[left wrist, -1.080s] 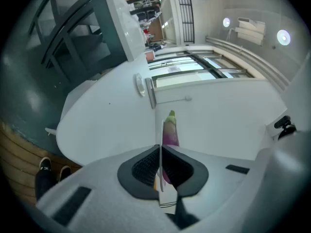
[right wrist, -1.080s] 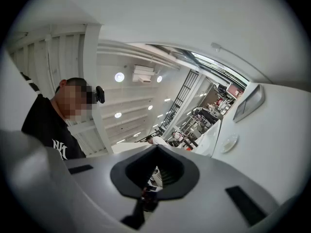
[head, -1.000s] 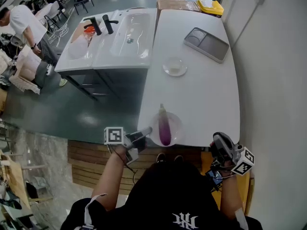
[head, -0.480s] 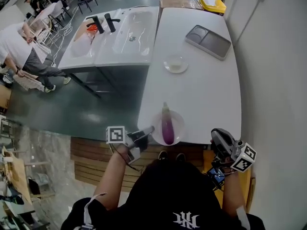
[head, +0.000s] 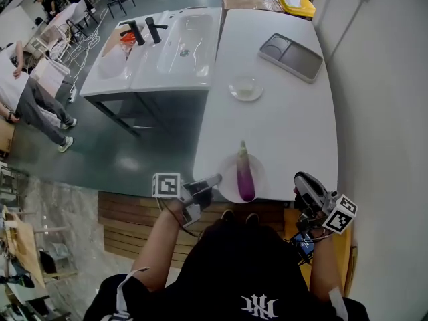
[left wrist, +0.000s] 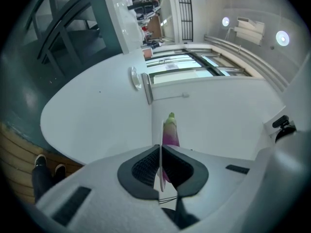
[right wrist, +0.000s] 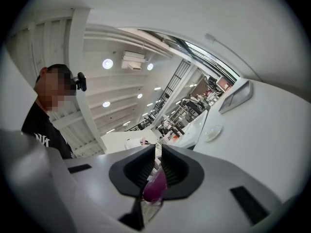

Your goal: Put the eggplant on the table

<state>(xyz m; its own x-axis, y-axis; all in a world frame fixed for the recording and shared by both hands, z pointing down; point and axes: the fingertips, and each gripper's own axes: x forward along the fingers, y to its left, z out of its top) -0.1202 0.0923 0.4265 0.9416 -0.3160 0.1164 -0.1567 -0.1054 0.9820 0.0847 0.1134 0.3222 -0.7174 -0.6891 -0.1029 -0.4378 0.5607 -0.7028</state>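
Jaws of the left gripper (head: pixel 210 181) pinch the rim of the plate (head: pixel 229 179) holding 1 eggplant (head: pixel 245 176) on the desk (head: pixel 281 126); jaws of the right gripper (head: pixel 301 180), nearly closed and empty, are opening.

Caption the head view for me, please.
Left tool grips the clear plate bearing an eggplant at the table edge.

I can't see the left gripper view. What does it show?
The left gripper has its jaws shut on the thin rim of a plate, seen edge-on. A purple eggplant with a green tip lies on the plate, and a white table spreads out beyond.
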